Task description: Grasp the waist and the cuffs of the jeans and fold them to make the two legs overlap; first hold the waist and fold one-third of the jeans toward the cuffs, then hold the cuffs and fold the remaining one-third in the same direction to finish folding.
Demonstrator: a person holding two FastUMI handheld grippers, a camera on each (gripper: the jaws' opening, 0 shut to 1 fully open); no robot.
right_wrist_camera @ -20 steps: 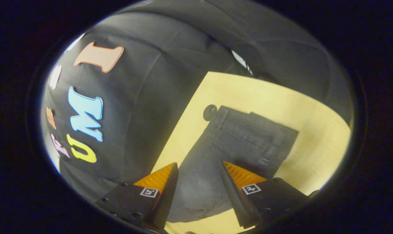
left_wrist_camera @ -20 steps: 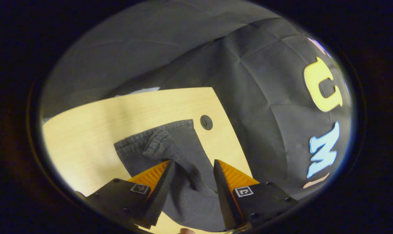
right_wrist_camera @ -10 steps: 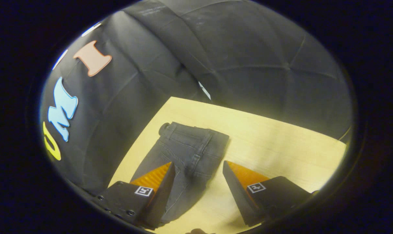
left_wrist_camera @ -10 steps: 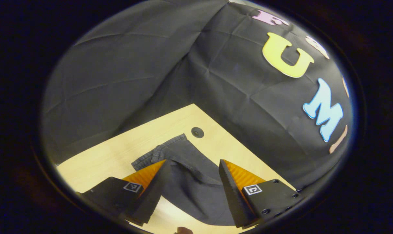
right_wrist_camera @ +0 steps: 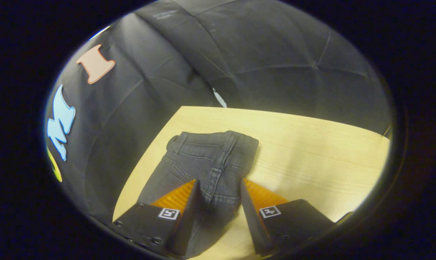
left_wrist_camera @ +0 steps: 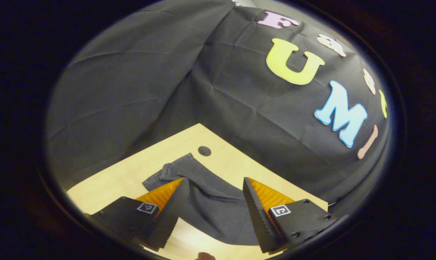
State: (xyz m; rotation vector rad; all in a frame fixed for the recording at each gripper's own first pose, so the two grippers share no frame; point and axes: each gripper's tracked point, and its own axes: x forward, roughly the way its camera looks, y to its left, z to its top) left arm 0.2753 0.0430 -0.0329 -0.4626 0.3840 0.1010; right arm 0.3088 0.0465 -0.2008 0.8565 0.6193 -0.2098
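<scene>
Two grippers, left gripper and right gripper, agape above one jeans.

Both views are dimly lit, with brightness fading toward the rim. The tabletop is lit warmly and evenly, without glare. Strong fisheye bending is seen at the edges. Soft shadow is cast under the jeans. Focus is slightly soft throughout.
</scene>
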